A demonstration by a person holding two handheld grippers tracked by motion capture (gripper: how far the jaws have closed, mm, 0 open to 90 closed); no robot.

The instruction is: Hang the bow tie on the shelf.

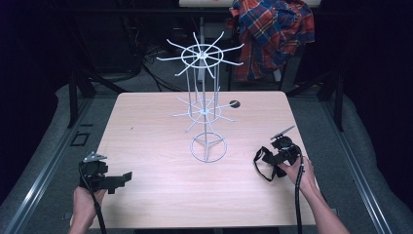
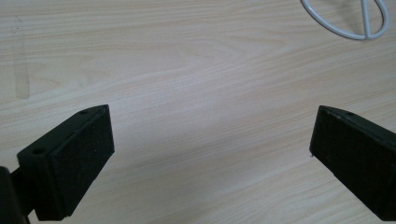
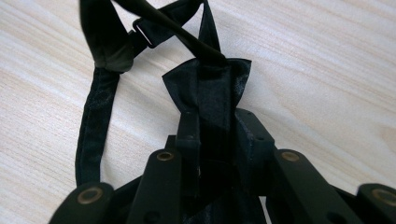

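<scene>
Claw work first: the right claw [image 3: 212, 126] is clamped on a black bow tie [image 3: 205, 88], its jaws pressed against the fabric at the knot, while the tie's neck strap [image 3: 93, 121] trails loose over the desk [image 3: 327, 70]. From the high view, this right claw [image 1: 272, 158] sits at the near right of the desk, with the strap looping out to its left. The left claw [image 2: 212, 154] stands wide open with nothing between its jaws, hovering over bare wood; in the high view it rests at the near left corner [image 1: 119, 179], well apart from everything else.

A white wire rack [image 1: 207, 97] with two tiers of radiating hooks stands at the middle of the desk, its ring base [image 2: 345, 18] just showing at the far right of the left claw's own view. A plaid shirt [image 1: 270, 31] hangs beyond the far edge.

Judging from this, the step in hand is the pickup of the bow tie, already gripped but not yet lifted clear. The next move likely calls for raising it toward the rack and getting the strap loop over one hook; the left claw may need to spread the strap open.
</scene>
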